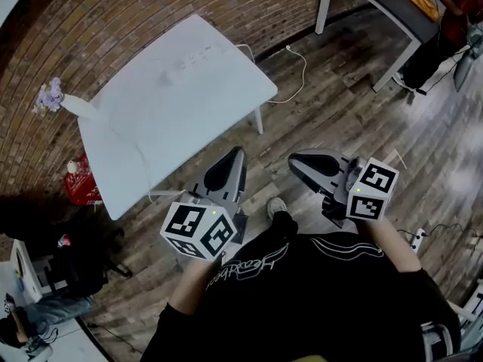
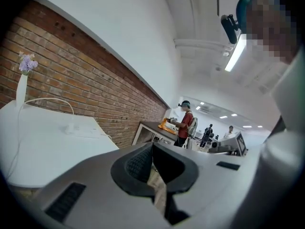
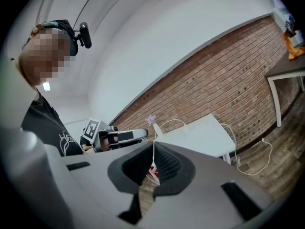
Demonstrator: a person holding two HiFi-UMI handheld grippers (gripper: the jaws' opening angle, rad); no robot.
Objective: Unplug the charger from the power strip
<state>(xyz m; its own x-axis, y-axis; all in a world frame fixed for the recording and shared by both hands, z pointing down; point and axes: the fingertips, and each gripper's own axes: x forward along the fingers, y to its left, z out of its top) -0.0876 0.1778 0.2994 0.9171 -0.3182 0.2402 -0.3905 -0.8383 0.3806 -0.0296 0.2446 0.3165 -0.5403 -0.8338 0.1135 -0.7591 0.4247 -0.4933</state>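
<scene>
A white power strip [image 1: 186,61] lies on the white table [image 1: 158,127], with a white cable [image 1: 298,70] running off the table's far edge to the floor. In the left gripper view the strip [image 2: 78,128] shows a small white block on it; the charger cannot be told apart from it. My left gripper [image 1: 238,154] is shut and empty, held over the floor just off the table's near corner. My right gripper [image 1: 296,161] is also shut and empty, beside it to the right. Both are well short of the strip. The right gripper view shows the table [image 3: 200,132] ahead.
A white vase with purple flowers [image 1: 60,99] stands at the table's left corner. A red object [image 1: 79,181] sits on the floor beside the table. A dark table [image 1: 392,6] stands at the upper right. A person in a red shirt [image 2: 185,123] stands far off.
</scene>
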